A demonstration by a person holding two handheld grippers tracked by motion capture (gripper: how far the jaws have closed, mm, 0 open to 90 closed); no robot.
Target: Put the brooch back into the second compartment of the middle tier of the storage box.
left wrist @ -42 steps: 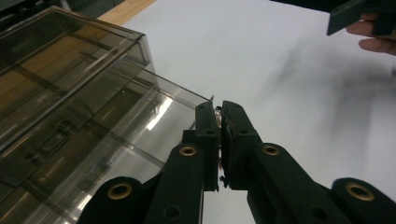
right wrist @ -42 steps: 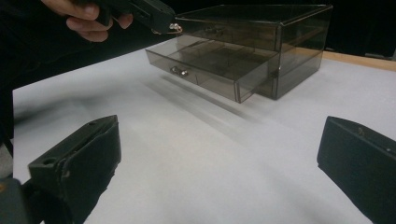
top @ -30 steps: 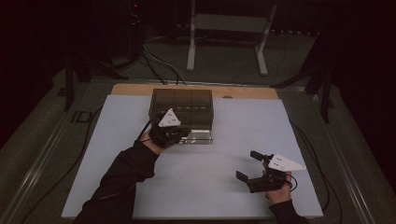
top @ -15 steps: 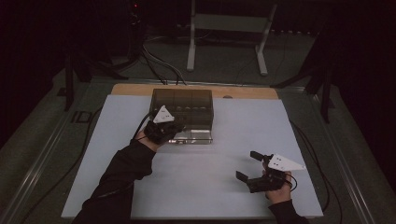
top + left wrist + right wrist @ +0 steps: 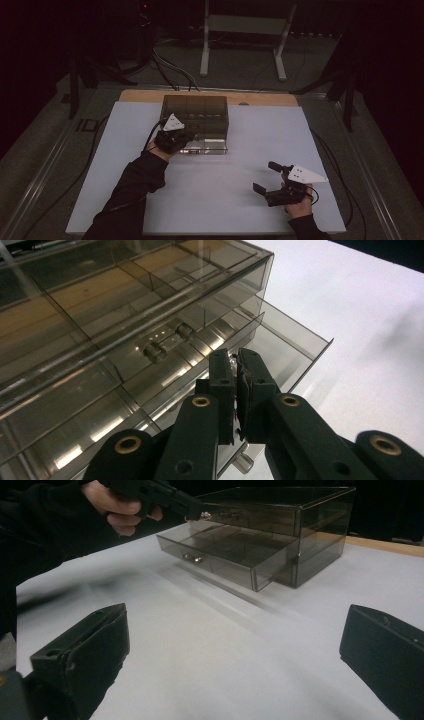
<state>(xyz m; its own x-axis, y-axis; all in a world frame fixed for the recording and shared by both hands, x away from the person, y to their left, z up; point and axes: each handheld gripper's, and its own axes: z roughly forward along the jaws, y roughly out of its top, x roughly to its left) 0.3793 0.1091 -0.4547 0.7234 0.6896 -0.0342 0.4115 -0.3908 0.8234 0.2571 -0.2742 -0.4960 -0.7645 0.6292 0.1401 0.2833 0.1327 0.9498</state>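
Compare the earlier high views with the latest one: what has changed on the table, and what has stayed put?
The left gripper has drawn back toward the person and sunk a little, jaws shut, in front of the smoky drawer box. The lower drawer stands pulled out, much as before. The right gripper stays open at the same spot on the white table.

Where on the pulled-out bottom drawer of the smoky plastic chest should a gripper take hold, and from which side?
Grip the small knob on the front panel of the drawer, coming from the front, level with the table. It sticks out of a flat, smooth panel, so closed jaws can pinch it; the thin clear walls offer no sure hold. The right gripper, jaws open, faces that way.
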